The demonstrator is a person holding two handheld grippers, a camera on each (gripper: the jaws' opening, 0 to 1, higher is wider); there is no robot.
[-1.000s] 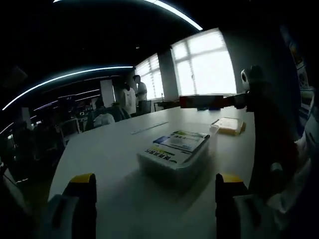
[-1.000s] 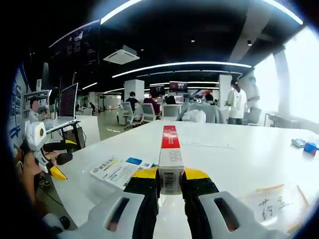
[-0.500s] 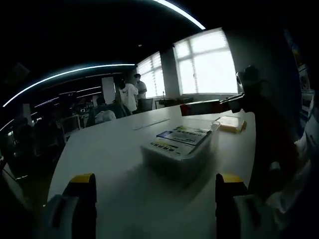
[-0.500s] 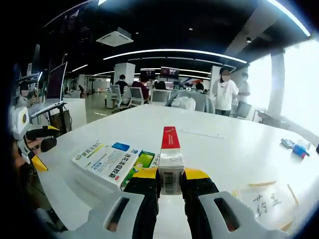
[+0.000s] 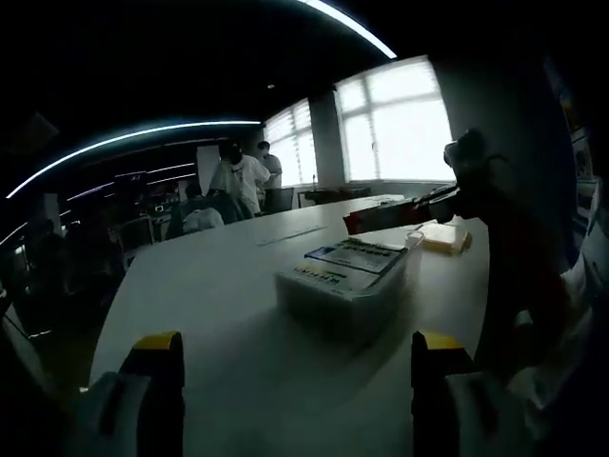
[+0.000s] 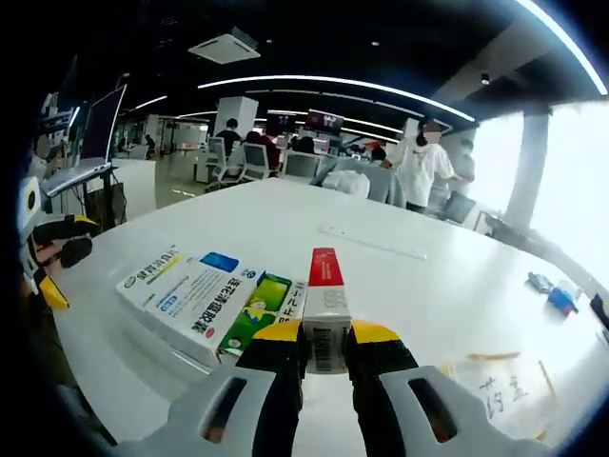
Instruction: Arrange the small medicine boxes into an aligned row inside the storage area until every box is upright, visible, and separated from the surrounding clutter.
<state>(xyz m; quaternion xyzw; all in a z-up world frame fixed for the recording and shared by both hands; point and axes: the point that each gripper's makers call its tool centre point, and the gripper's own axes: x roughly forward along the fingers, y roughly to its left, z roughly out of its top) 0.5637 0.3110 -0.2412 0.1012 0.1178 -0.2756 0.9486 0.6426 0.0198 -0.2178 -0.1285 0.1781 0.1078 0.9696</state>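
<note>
My right gripper (image 6: 325,345) is shut on a long red and white medicine box (image 6: 325,305), held level above the table and pointing away. Just left of it a clear storage tray (image 6: 181,328) holds a white and blue medicine box (image 6: 195,293) and a green one (image 6: 259,303), both lying flat. In the left gripper view the same tray (image 5: 343,290) sits mid-table with flat boxes (image 5: 347,259) on top, and the red box (image 5: 381,215) hangs over its far right side in the right gripper (image 5: 466,186). My left gripper (image 5: 297,357) is open, well short of the tray.
A yellowish pad (image 5: 441,236) lies beyond the tray. A paper with handwriting (image 6: 502,386) lies right of my right gripper, a ruler (image 6: 373,244) further out, small blue items (image 6: 554,291) at far right. People stand and sit past the table's far end (image 6: 419,167).
The right gripper has carried the red box lower and closer to the tray, and the tray now lies nearer in its view. The left gripper stays open in place.
</note>
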